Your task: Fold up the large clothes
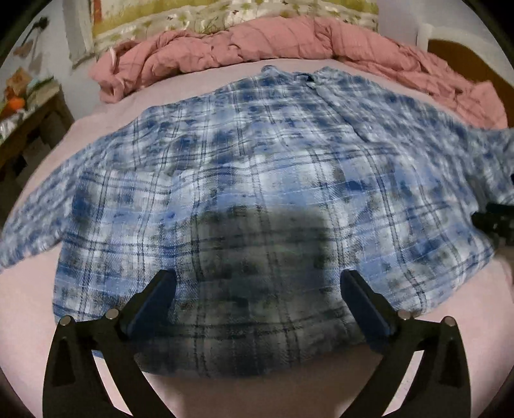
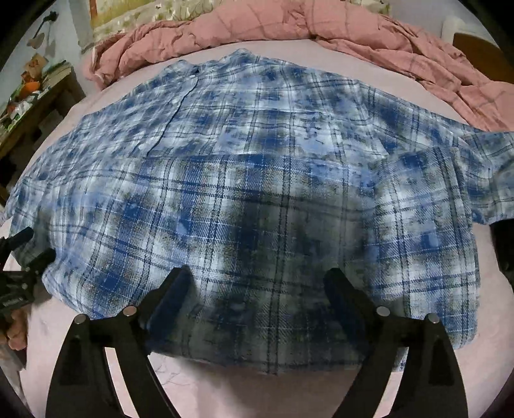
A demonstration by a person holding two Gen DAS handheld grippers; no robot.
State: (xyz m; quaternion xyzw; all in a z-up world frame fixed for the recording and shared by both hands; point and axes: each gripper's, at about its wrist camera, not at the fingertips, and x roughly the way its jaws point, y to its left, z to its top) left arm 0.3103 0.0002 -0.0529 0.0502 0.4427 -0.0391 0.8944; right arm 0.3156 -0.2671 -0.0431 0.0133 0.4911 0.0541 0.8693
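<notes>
Bed: a pink sheet (image 1: pixel 38 308) covers it and shows bare on both sides of the fingers and just under them in both views.
Shirt: a blue plaid shirt (image 1: pixel 257 167) lies spread flat on the sheet, front up, collar at the far end, hem nearest the fingers, sleeves running out left and right.
How it handles: it looks like soft brushed cotton, light and limp; I judge it will drape and sag from any grip and will not hold a crease by itself. Nothing about it looks fragile or slippery.
Where to hold: the hem corners or the side seams nearest the fingers look the best places, pinching only the shirt and not the sheet below.
Blanket: a crumpled pink blanket (image 2: pixel 353 29) is heaped beyond the collar, well ahead of the fingers; it limits the room for folding forward.
Pillow: a floral pillow (image 1: pixel 225 16) lies behind the blanket.
Side table: a cluttered side table (image 2: pixel 35 93) stands far left, clear of the work.
Left gripper (image 1: pixel 258 281): fingers spread wide, holding nothing, poised over the hem.
Right gripper (image 2: pixel 257 278): fingers likewise apart and empty, over the hem's right half.
Obstacles: nothing lies on the shirt itself.
</notes>
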